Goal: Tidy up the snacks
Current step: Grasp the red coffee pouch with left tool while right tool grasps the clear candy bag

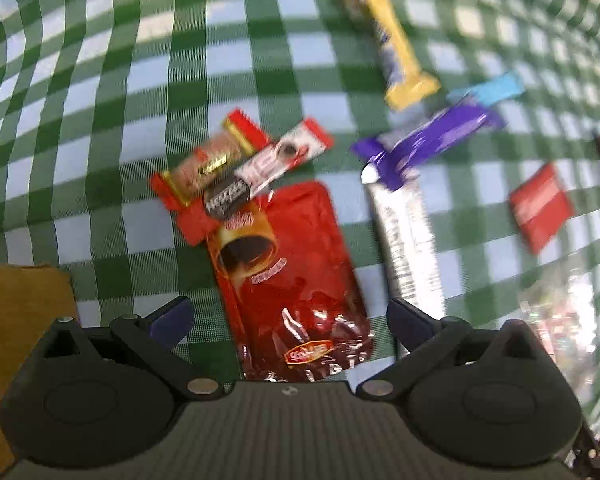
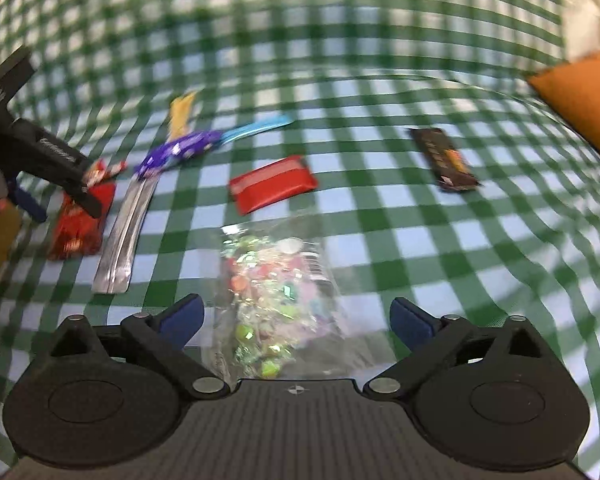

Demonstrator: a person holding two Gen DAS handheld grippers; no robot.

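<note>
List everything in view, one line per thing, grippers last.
tablecloth: 1, green and white check, under everything
large red pouch: 1, red, below the left gripper
Nescafe sachets: 2, red, overlapping at the pouch's top
silver bar: 1, silver, beside the pouch
purple bar: 1, purple, across the silver bar's top
yellow bar: 1, yellow, beyond the purple bar
light blue wrapper: 1, by the purple bar
small red packet: 1, red, centre
dark bar: 1, brown, right
clear candy bag: 1, multicoloured, between the right gripper's fingers
left gripper: 1, black, open
right gripper: 1, black, open
</note>
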